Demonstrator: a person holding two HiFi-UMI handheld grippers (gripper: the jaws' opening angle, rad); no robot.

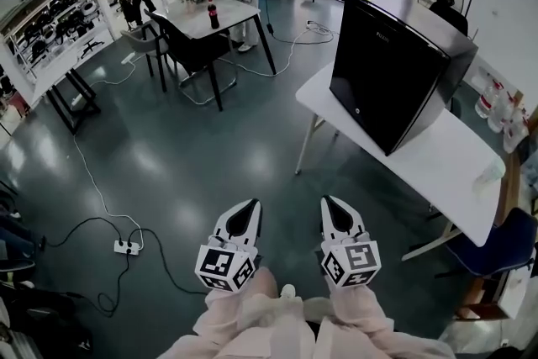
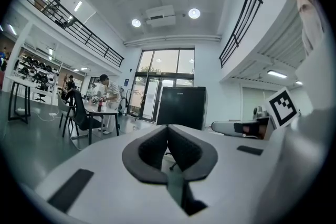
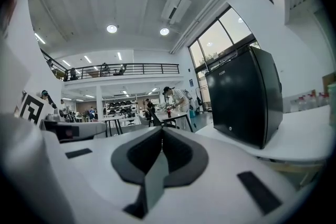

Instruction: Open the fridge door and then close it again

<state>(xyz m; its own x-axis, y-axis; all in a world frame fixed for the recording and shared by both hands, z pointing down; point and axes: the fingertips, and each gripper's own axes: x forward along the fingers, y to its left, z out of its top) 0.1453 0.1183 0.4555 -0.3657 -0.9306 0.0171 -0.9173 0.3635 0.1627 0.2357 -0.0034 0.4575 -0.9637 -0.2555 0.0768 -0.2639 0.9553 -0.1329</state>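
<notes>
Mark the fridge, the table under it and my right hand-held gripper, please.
fridge [image 1: 382, 84], head view, middle of its black front face.
table [image 1: 445, 168], head view, bare white top beside the fridge.
right hand-held gripper [image 1: 330, 202], head view, tips of its shut jaws.

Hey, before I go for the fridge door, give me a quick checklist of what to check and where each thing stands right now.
1. Fridge door closed: ok.
2. Left gripper empty, fingers together: ok.
3. Right gripper empty, fingers together: ok.
4. Grippers at the door: not ok, both short of the table.
5. Handle or edge to pull found: cannot tell.
</notes>
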